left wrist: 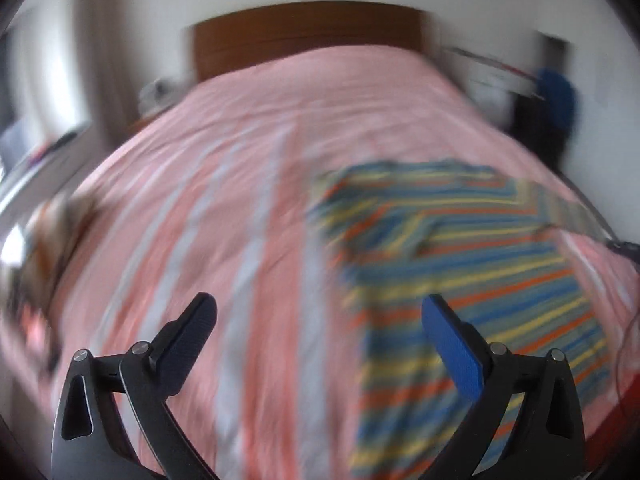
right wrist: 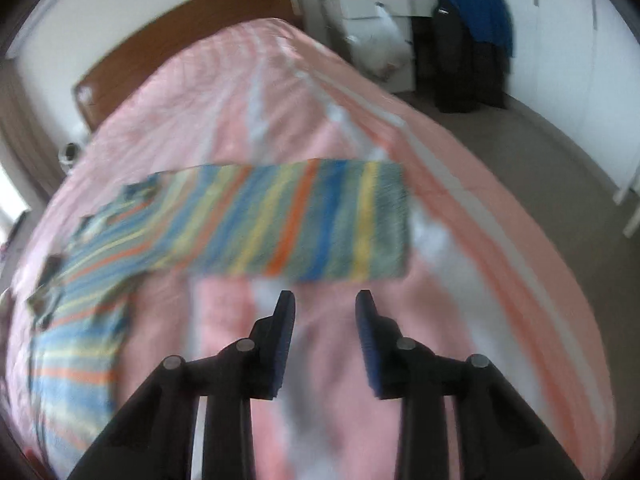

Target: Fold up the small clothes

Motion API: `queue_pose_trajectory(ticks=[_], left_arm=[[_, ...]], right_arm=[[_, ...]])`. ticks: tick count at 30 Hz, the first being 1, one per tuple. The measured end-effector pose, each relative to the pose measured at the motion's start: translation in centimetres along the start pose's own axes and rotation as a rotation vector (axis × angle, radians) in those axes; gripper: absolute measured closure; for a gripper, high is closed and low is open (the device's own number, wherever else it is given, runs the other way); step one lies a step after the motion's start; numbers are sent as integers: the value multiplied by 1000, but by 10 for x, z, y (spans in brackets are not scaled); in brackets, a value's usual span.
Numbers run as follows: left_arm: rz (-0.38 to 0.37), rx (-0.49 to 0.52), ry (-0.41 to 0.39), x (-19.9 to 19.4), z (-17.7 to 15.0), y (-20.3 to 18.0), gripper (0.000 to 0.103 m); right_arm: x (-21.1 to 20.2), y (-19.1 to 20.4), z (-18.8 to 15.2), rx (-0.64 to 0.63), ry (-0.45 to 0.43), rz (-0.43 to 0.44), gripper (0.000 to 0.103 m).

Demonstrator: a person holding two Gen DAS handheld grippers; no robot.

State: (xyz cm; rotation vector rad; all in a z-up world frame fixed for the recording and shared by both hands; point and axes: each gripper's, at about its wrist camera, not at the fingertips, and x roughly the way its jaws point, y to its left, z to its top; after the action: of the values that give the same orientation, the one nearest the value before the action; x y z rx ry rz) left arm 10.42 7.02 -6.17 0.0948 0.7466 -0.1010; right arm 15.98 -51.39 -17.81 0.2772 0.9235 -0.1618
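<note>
Both views motion-blurred. Striped shirt (left wrist: 460, 264) lies flat on the bed (left wrist: 248, 184), which has a pink cover with pale stripes. Shirt colours: blue, yellow, orange, green bands. Left tool (left wrist: 319, 312) is wide open, nothing between the fingers, hovering over the cover with the shirt's left edge just under its blue-padded right finger (left wrist: 452, 340). Right tool (right wrist: 325, 304) is open too, narrower gap, empty, held above bare cover just short of the shirt's near edge. In the right view one sleeve (right wrist: 304, 220) stretches out sideways across the bed, with the shirt body (right wrist: 80, 320) running down the left side. Wooden headboard (left wrist: 308, 32) at the far end. Blue garment (right wrist: 480, 12) draped over dark furniture by the wall, well apart from the bed.
</note>
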Motion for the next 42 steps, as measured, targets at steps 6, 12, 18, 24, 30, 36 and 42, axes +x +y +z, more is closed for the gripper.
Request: queue_pose_trajectory(ticks=[6, 12, 18, 24, 30, 36, 42], left_arm=[[-81, 280, 187, 130, 35, -70, 4], [-63, 118, 292, 200, 28, -53, 83], [-35, -276, 153, 146, 43, 50, 97], [204, -657, 140, 129, 3, 191, 98], [223, -850, 214, 148, -49, 241, 98], [230, -870, 201, 135, -64, 246, 99], [254, -856, 205, 145, -62, 242, 99]], right_arm=[[-26, 34, -52, -82, -28, 70, 62], [-35, 51, -80, -158, -81, 55, 60], [-34, 41, -91, -121, -122, 51, 57], [-22, 22, -94, -37, -77, 72, 55], [-16, 29, -97, -74, -76, 42, 53], [-13, 32, -99, -87, -76, 21, 52], [-10, 34, -100, -98, -77, 13, 51]])
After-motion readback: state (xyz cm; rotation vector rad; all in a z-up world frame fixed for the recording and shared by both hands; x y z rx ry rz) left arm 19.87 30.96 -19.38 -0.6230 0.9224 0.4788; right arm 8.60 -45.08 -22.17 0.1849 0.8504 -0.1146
